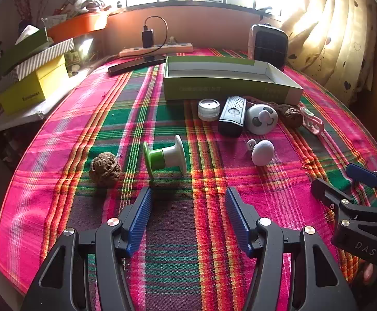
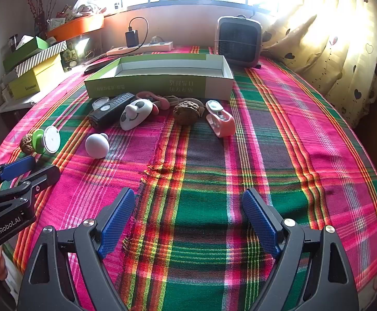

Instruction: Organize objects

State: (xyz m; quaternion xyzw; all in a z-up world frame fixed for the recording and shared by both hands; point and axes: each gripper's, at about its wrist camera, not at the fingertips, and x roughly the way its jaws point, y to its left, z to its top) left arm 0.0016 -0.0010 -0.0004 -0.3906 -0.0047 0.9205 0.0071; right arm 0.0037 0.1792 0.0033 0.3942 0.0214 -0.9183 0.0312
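A long green box (image 2: pixel 147 88) sits far back on the plaid cloth (image 2: pixel 279 134), and its white inside looks empty, though the near wall hides part of the floor, so I cannot be sure. The things to tidy lie on the cloth just in front of the box. There are two walnuts: one (image 2: pixel 187 112) in the row by the box and one (image 1: pixel 105 166) alone on the left. There is one small clear jar (image 1: pixel 208 108), one black remote (image 1: pixel 232 116), one panda toy (image 1: pixel 261 118), one pink clip (image 2: pixel 221 121), one white ball (image 2: pixel 97 145) and one green and white spool (image 1: pixel 165 156) lying on its side next to the lone walnut. A tiny white knob (image 1: pixel 250 143) sits just beside the ball. Pink loops show behind the panda. On the far left shelf there is one yellow box (image 1: pixel 33 88), one striped box (image 1: pixel 44 58) on top of it, one more green box (image 1: pixel 22 49) and one orange tub (image 1: pixel 78 26) full of stuff. The left gripper (image 1: pixel 188 202) hangs over bare cloth near the spool with its blue pads wide apart and nothing between them. The right gripper (image 2: pixel 188 204) is wide apart too, over bare cloth nearer than the row, holding nothing.
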